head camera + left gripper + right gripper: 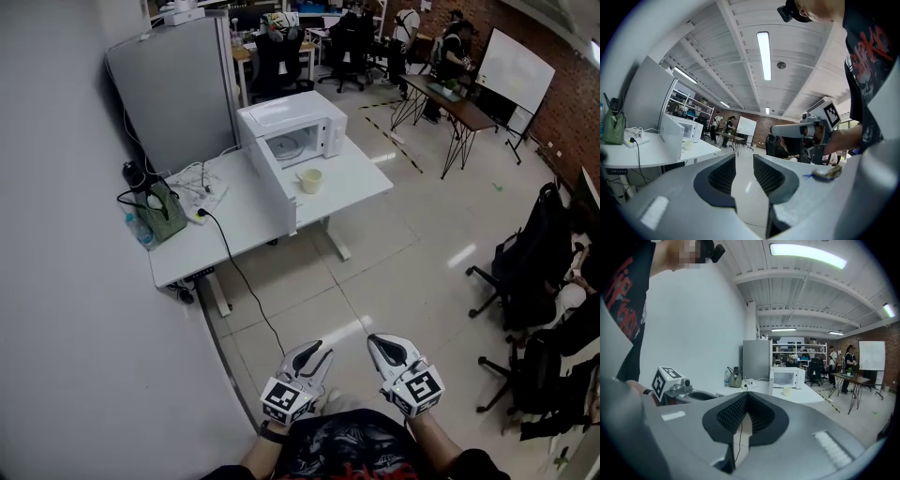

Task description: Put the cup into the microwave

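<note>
A pale cup (309,179) stands on the white table (356,178), just in front of the white microwave (292,129), whose door (274,186) hangs open toward me. Both grippers are far from the table, low in the head view over the floor. My left gripper (314,355) has a narrow gap between its jaws with nothing in it. My right gripper (383,343) is shut and empty. The left gripper view shows the cup (687,144) and the microwave (687,128) small at the left. In the right gripper view the cup (787,391) sits ahead beside the microwave (787,377).
A green bag (165,212), a bottle (141,231) and a power strip with a black cable (246,286) occupy the table's left end. A grey partition (173,89) stands behind. Black office chairs (539,272) are at the right. People and desks fill the back.
</note>
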### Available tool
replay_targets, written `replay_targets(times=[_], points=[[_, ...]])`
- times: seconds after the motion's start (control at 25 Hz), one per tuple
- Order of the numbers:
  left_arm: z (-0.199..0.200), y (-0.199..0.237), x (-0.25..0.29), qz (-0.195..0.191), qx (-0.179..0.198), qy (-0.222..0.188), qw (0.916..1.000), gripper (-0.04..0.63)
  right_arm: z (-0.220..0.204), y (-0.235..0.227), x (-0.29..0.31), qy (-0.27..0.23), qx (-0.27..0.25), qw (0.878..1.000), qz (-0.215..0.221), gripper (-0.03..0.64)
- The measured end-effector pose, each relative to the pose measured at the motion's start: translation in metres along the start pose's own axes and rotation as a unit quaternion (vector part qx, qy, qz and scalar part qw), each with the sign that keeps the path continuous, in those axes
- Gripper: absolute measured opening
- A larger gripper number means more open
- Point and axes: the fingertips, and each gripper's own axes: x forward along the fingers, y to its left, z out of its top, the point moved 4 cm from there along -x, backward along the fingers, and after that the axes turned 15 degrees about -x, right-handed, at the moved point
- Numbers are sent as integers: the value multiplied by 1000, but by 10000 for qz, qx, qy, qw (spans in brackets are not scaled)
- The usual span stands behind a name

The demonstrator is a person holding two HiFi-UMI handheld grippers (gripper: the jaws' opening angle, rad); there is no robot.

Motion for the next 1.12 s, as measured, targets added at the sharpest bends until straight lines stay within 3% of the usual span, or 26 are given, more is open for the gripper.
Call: replay_targets(times=[0.28,0.52,0.88,1.12], points=[[6,18,11,252,104,92,9996,117,-7,-31,18,-256,122,9996,-81,0],[39,13,51,490,21,-212,9986,112,-12,-63,25,-551,325,9970,429,0],[42,-26,137,499,251,-64,9984,109,-57,-150,4,-572,688,9942,599,0],[40,-21,158,787,324,130,9963,107,-67,-180,7,-604,731,9935,625,0]])
